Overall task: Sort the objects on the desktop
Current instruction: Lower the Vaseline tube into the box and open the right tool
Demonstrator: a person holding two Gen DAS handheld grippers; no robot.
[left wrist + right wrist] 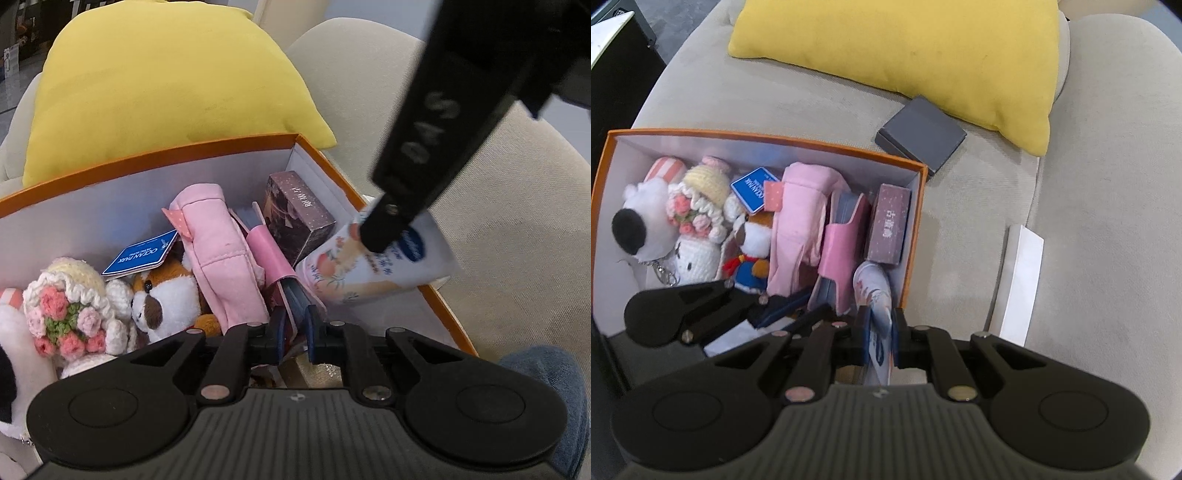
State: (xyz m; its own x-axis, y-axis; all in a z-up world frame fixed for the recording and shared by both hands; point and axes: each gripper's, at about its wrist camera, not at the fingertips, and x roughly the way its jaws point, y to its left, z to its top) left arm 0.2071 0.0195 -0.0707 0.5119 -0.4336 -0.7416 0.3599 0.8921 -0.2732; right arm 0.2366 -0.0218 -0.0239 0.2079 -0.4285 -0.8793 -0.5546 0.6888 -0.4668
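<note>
An orange box (236,146) (768,134) with white walls sits on a beige sofa. It holds plush toys (162,299) (646,218), pink cloth (218,254) (801,221), a pink case (267,254) (840,247) and a purple carton (299,218) (888,225). My left gripper (296,326) (798,314) is low inside the box, shut on the pink case's near end. My right gripper (881,321) (376,236) is shut on a white tube with a peach print (873,291) (373,269). The tube hangs tilted over the box's right end, beside the purple carton.
A yellow cushion (162,92) (923,55) leans behind the box. A grey flat box (921,134) lies on the sofa (1089,184) past the orange box's far right corner. A white card (1021,280) lies further right. A denim-clad leg (550,391) is at lower right.
</note>
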